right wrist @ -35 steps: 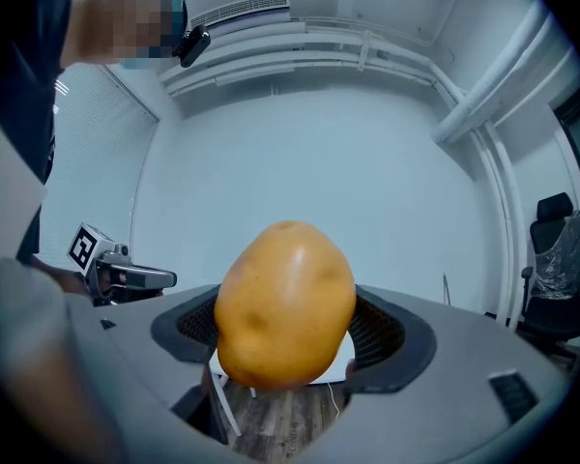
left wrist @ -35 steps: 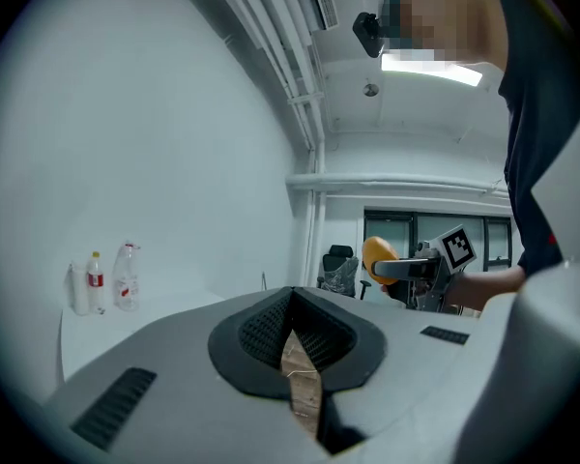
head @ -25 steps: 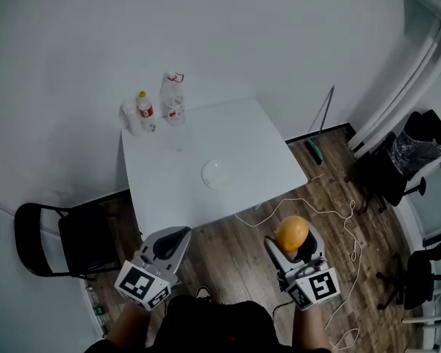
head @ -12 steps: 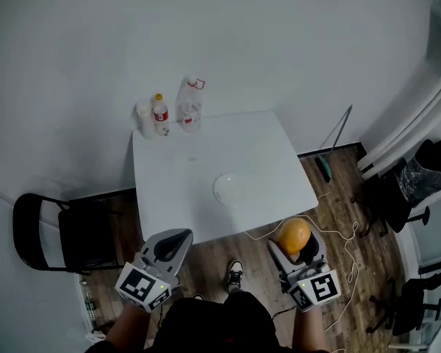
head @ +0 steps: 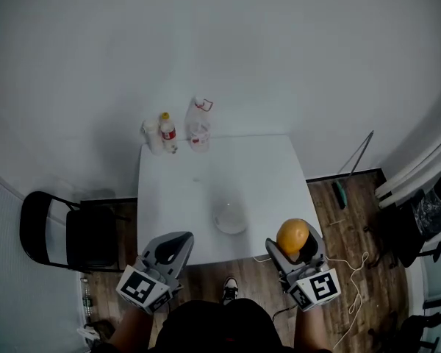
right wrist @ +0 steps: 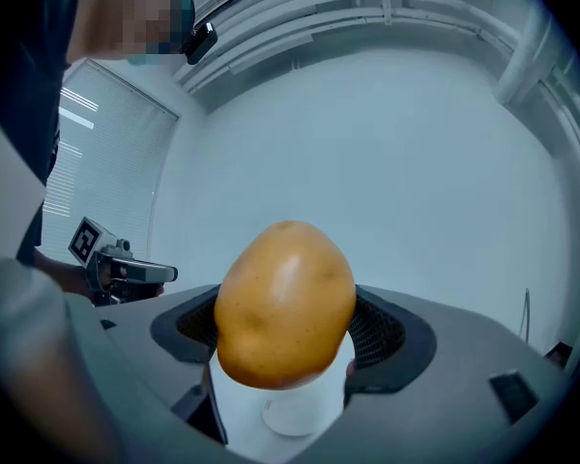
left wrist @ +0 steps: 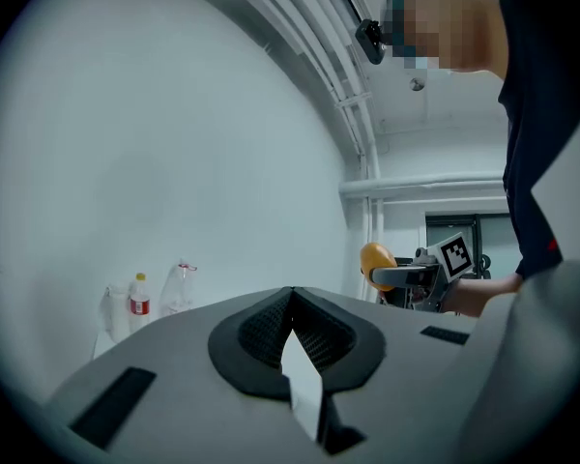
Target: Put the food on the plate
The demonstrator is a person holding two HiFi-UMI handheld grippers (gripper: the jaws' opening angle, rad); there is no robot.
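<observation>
- The right gripper (head: pixel 295 247), lower right of the frame, has its fingers clamped on the round orange food (head: pixel 292 235), short of the plate (head: pixel 230 218) on the worktop (head: pixel 257 175)
- The left gripper (head: pixel 172 247) has its fingers together, empty
- Released high or off-centre, the rounded food may roll off the small plate

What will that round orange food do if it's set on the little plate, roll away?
It might roll a bit: the food is rounded and smooth, and the plate looks small and shallow. It seems firm, since the right gripper clamps it with no visible dent. Its glossy skin could be a little slippery.
</observation>
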